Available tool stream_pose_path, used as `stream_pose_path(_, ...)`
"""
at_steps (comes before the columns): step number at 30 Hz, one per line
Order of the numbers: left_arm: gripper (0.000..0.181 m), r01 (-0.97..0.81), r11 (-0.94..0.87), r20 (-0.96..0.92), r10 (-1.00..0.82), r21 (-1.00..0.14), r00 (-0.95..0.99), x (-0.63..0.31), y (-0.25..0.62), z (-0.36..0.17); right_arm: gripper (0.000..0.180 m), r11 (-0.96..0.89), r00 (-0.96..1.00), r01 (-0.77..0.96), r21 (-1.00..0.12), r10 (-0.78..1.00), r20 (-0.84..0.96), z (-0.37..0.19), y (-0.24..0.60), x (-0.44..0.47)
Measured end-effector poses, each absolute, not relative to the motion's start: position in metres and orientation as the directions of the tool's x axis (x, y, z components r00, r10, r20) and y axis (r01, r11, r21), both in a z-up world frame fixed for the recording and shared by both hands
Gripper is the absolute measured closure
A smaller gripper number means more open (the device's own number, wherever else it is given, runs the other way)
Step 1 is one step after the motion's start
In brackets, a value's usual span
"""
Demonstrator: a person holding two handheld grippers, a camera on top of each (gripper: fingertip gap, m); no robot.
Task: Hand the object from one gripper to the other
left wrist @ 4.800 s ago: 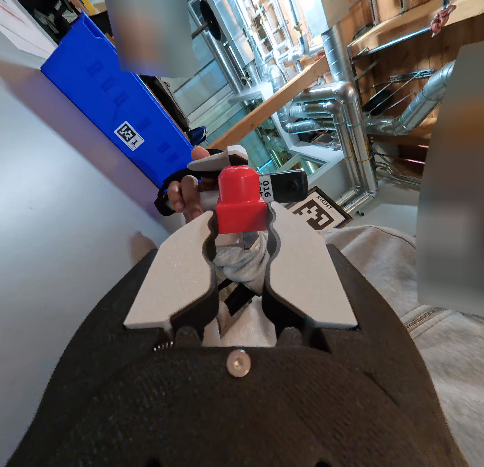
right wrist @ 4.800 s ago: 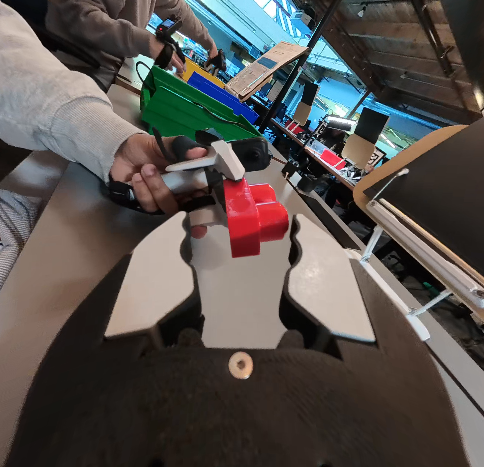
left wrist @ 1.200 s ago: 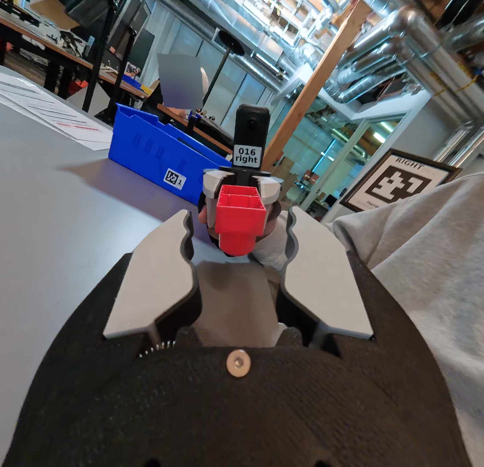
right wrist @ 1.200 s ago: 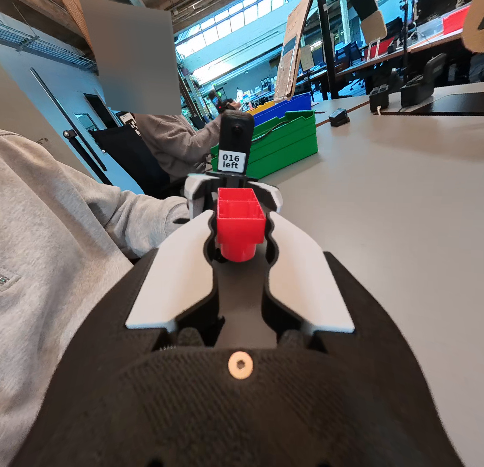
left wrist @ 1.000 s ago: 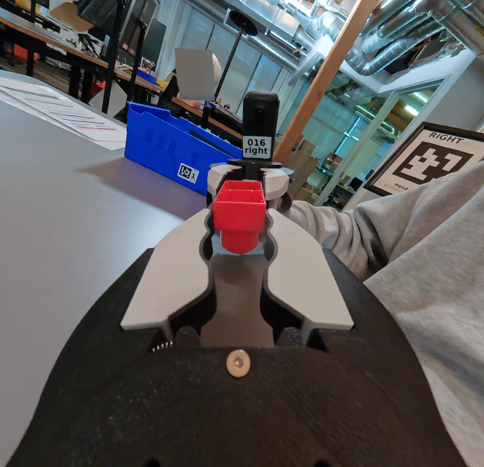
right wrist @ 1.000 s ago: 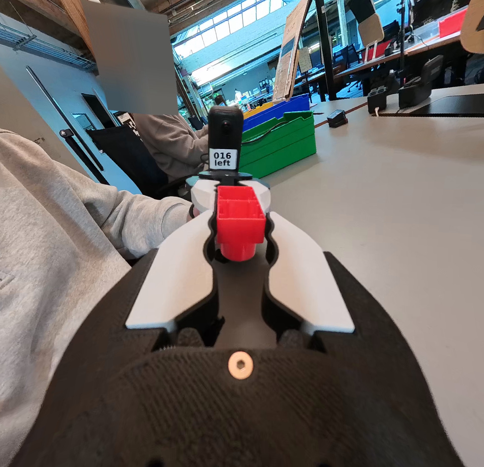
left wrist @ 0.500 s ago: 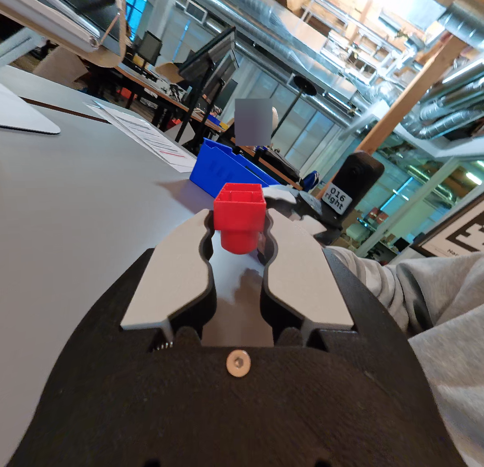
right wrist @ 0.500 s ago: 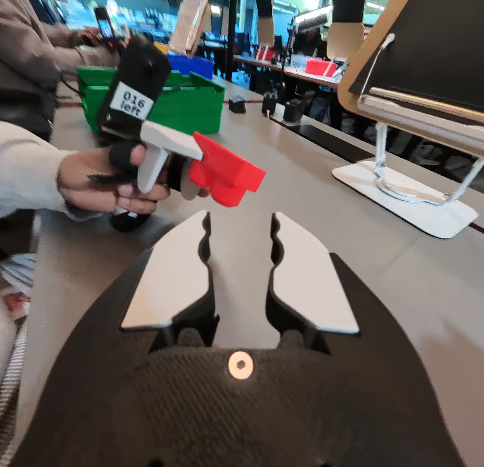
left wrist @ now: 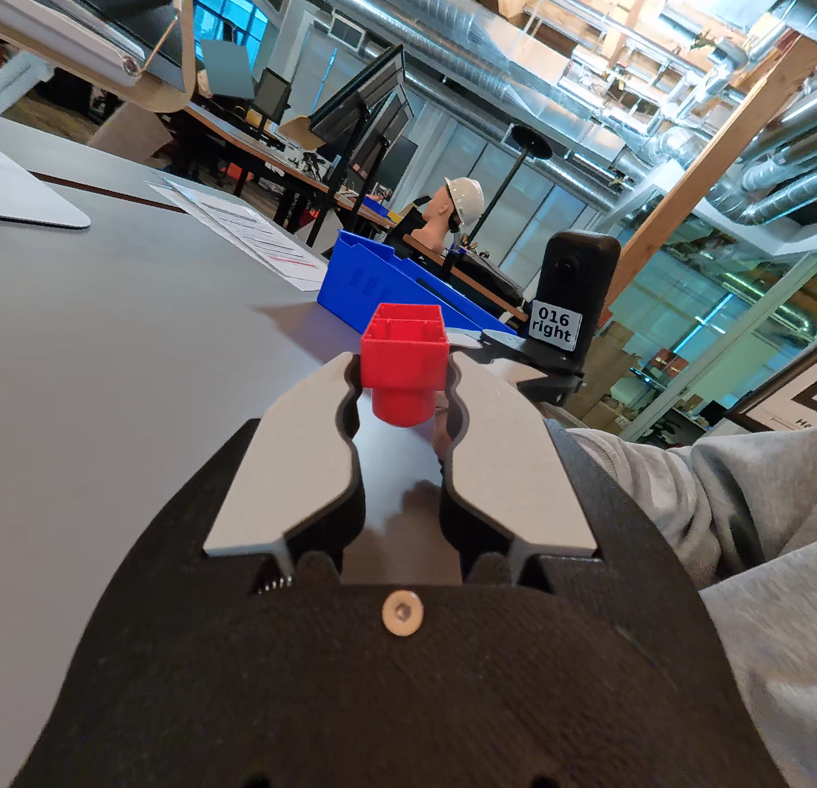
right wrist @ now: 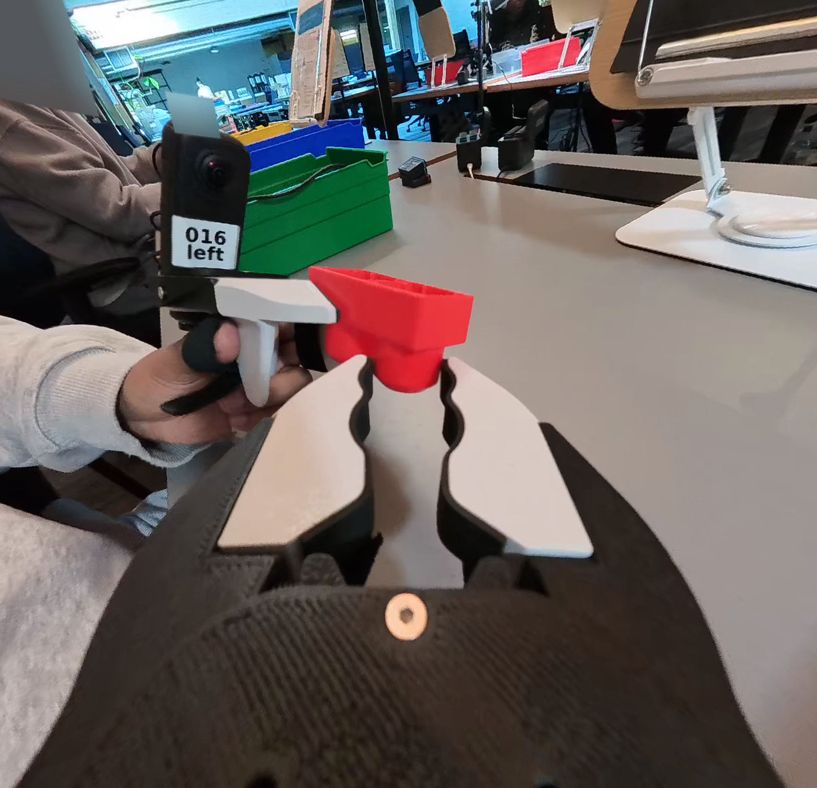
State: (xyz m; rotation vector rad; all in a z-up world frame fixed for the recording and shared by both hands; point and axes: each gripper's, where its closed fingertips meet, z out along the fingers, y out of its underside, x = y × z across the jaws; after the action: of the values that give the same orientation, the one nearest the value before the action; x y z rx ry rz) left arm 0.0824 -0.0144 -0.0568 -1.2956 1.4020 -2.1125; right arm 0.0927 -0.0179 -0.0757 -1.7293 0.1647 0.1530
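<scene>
A red block (left wrist: 402, 355) with a square hollow top and a round stub below is held above the grey table (left wrist: 110, 347). My left gripper (left wrist: 402, 369) is shut on the block's square part. In the right wrist view the left gripper (right wrist: 331, 320) comes in from the left in a hand and holds the block (right wrist: 398, 316) level. My right gripper (right wrist: 404, 364) is partly open and empty, its tips just short of the stub and either side of it. In the left wrist view the right gripper (left wrist: 477, 340) sits just behind and right of the block.
A blue bin (left wrist: 353, 276) and a paper sheet (left wrist: 247, 232) lie beyond the block. A green bin (right wrist: 318, 210), a black pad (right wrist: 597, 183) and a white monitor stand base (right wrist: 729, 240) are on the table. Another person (right wrist: 66, 183) sits at the far left. Only a small space, under 4 cm, lies between the two pairs of fingers.
One second ago both grippers were shut on the block. The right gripper let go and swung off to the side; now its tips are back close under the stub. The left gripper still holds the block.
</scene>
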Motion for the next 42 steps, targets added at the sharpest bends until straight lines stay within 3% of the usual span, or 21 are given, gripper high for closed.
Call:
stream_pose_path(7, 0.142, -0.216, -0.509, 0.525, -0.606, -0.833, -0.597, 0.078, -0.017, -0.049, 0.15, -0.14, 0.975, -0.216, -0.966, 0.015, -0.22, -0.067, -0.02, 0.092)
stream_pose_path(13, 0.098, -0.196, -0.561, 0.536, -0.543, -0.804, -0.646, 0.076, -0.019, -0.038, 0.151, -0.071, 0.918, -0.337, -0.939, 0.194, -0.345, -0.051, -0.03, 0.089)
stream_pose_path(20, 0.075, -0.254, -0.541, 0.492, -0.356, -0.802, -0.795, 0.056, -0.039, -0.023, 0.151, -0.155, 0.68, -0.472, -0.868, 0.563, -0.47, -0.042, -0.046, 0.051)
stream_pose_path(25, 0.072, -0.329, -0.514, 0.475, -0.181, -0.792, -0.861, 0.034, -0.059, -0.013, 0.151, -0.22, 0.573, -0.454, -0.864, 0.67, -0.472, -0.04, -0.052, 0.024)
stream_pose_path(29, 0.083, -0.335, -0.479, 0.441, -0.126, -0.811, -0.889, 0.022, -0.069, -0.01, 0.151, -0.274, 0.527, -0.437, -0.857, 0.694, -0.49, -0.046, -0.053, 0.012)
stream_pose_path(32, 0.105, -0.32, -0.451, 0.415, -0.128, -0.833, -0.901, 0.018, -0.072, -0.011, 0.151, -0.279, 0.5, -0.451, -0.848, 0.708, -0.499, -0.045, -0.054, 0.01)
stream_pose_path(39, 0.104, -0.304, -0.454, 0.425, -0.191, -0.838, -0.885, 0.027, -0.065, -0.014, 0.15, -0.247, 0.529, -0.495, -0.833, 0.674, -0.515, -0.048, -0.048, 0.02)
stream_pose_path(42, 0.104, -0.288, -0.495, 0.453, -0.251, -0.819, -0.855, 0.038, -0.052, -0.014, 0.131, -0.191, 0.615, -0.518, -0.834, 0.595, -0.518, -0.053, -0.04, 0.039)
